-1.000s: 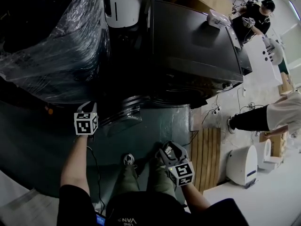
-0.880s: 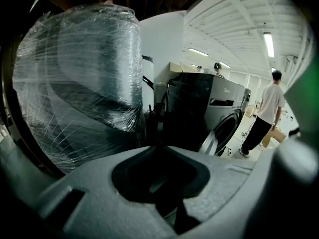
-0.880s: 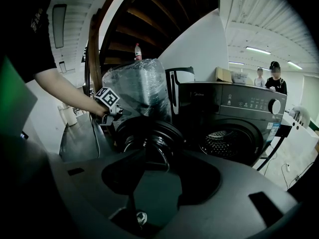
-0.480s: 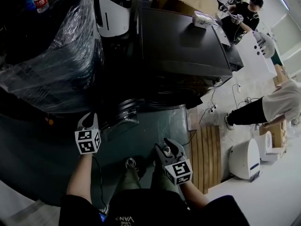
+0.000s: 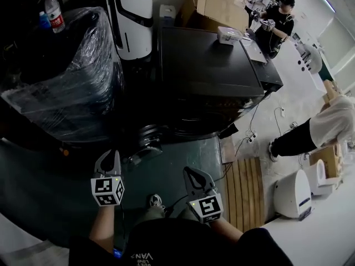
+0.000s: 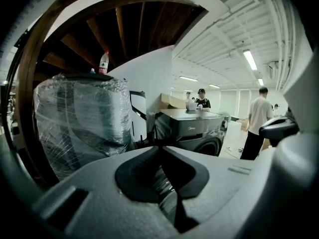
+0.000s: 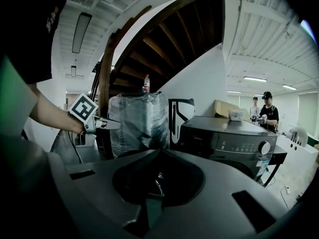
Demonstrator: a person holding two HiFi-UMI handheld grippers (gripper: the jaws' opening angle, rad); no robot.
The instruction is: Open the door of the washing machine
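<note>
The dark washing machine (image 5: pixel 211 65) stands ahead, also seen in the left gripper view (image 6: pixel 192 128) and the right gripper view (image 7: pixel 224 138). Its round door (image 5: pixel 145 140) seems swung out at the front left corner; I cannot tell how far. My left gripper (image 5: pixel 109 155) hangs below the door and clear of it, jaws together and empty (image 6: pixel 160 148). My right gripper (image 5: pixel 192 174) is further right over the dark floor. Its jaws have just been closing and now meet with nothing between them (image 7: pixel 159 151). The right gripper view shows the left gripper (image 7: pixel 107 124) in the air.
A bulky object wrapped in plastic film (image 5: pixel 66 76) stands left of the machine, with a bottle (image 5: pixel 54 11) on top. A white unit (image 5: pixel 133 21) stands behind. Wooden slats (image 5: pixel 244 187) and cables lie at the right. People stand at the back (image 5: pixel 277 21) and the right (image 5: pixel 327 129).
Both grippers have drawn back from the machine toward me, the left one away from the door. The right jaws, spread before, have come together. The view now takes in more of the room.
</note>
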